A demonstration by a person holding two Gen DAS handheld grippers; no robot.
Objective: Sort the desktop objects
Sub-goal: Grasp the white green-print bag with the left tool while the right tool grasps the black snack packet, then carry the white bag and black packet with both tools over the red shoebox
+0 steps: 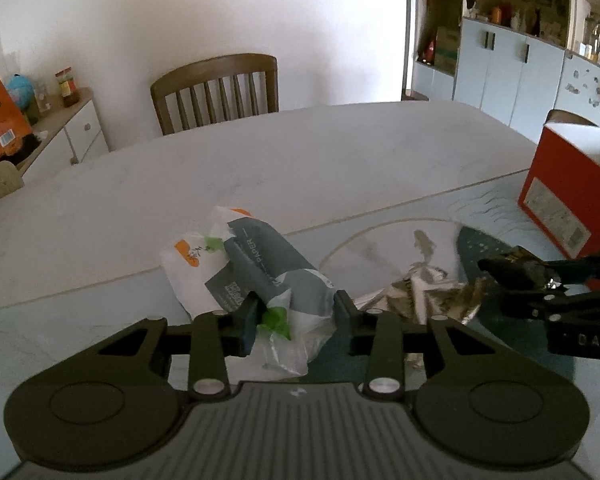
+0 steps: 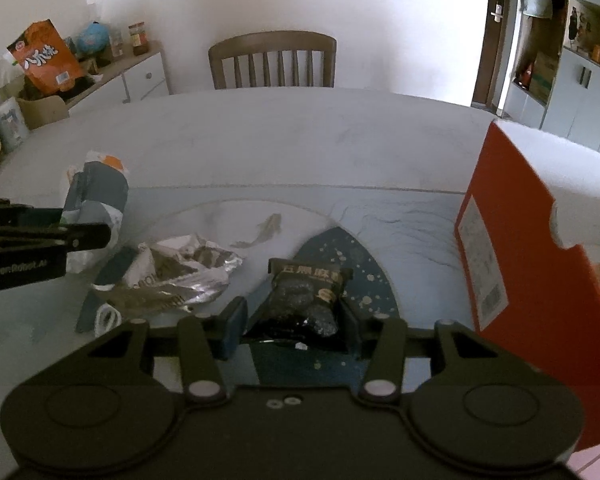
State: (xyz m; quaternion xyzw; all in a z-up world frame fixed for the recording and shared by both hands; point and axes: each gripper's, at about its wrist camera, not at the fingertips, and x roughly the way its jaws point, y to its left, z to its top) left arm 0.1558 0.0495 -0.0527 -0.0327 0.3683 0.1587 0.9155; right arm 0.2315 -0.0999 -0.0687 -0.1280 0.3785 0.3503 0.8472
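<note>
Black jaws, silver pivot screws

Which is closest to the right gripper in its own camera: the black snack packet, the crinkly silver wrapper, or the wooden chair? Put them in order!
1. Black snack packet: between the right gripper fingers.
2. Silver wrapper: on the table, to the left.
3. Wooden chair: across the table, by the wall.

A pale marble-look dining table (image 1: 260, 152) fills a sunlit room, a wooden slat-back chair (image 1: 216, 92) pushed in at its far side against a plain white wall (image 1: 180, 12). At left, a low white cabinet (image 2: 140, 76) with a wooden top stands by the wall. At right, pale grey cupboards (image 1: 512, 68) with open shelves line the room beside a dark wooden door (image 2: 496, 36), bright daylight beyond.
</note>
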